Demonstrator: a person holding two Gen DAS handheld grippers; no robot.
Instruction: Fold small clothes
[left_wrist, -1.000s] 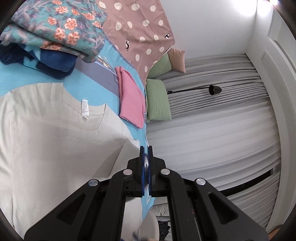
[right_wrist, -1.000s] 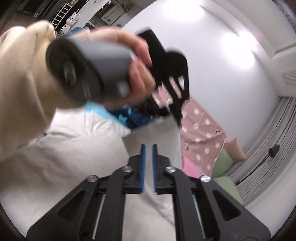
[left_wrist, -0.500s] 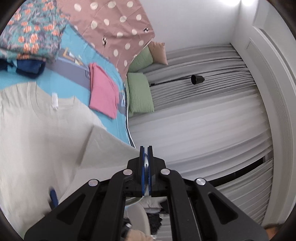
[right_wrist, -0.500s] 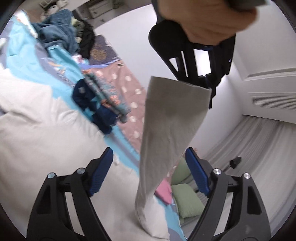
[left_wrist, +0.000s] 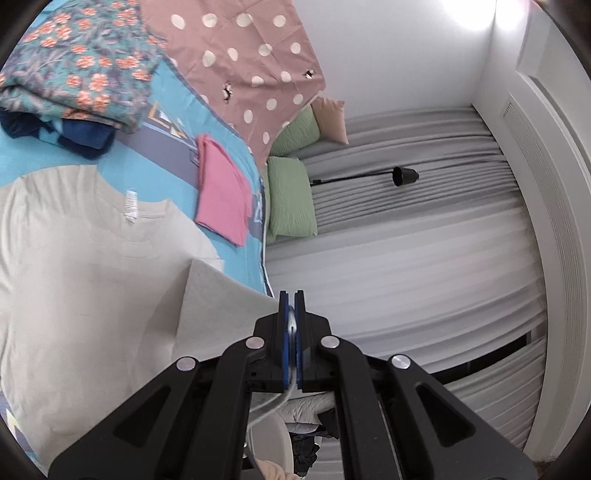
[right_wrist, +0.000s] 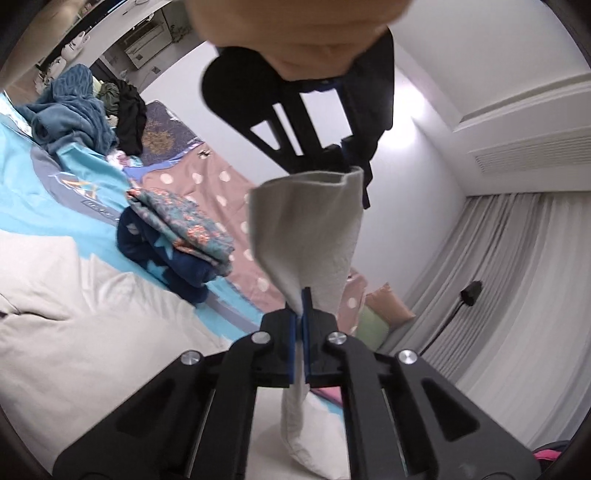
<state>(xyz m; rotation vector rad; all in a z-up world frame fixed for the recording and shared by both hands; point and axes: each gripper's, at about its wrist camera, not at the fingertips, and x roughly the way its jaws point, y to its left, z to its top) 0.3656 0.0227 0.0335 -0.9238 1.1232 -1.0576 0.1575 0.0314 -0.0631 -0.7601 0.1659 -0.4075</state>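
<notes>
A: Largest item first. Location of garment?

B: Beige T-shirt (left_wrist: 85, 266), spread flat on the turquoise bedsheet (left_wrist: 170, 122), collar and white label toward the folded piles. One sleeve (right_wrist: 314, 236) lifted clear of the sheet, hanging as a vertical strip.

A: Surroundings on the sheet?

B: Polka-dot brown cloth (left_wrist: 240, 62) at the far end. Folded floral cloth (left_wrist: 81, 62) stacked on a dark blue one, beyond the collar. Folded pink garment (left_wrist: 223, 192) beside the shirt's shoulder, apart from it. Green cushion (left_wrist: 291, 199) past the bed edge, against grey curtains (left_wrist: 406, 258).

A: State of left gripper (left_wrist: 291, 306)?

B: Clamped tight on the sleeve's edge; thin fold of fabric pinched between the blue pads. Seen from the right wrist view as the black tool (right_wrist: 347, 155) overhead, carried by a hand (right_wrist: 295, 33), sleeve top bunched at its tip.

A: State of right gripper (right_wrist: 302, 302)?

B: Closed on the same sleeve, lower down. Blue pads pressed together with cloth passing between them and trailing below toward the bed.

A: Relation between the two?

B: Left above, right below; sleeve stretched between.
</notes>
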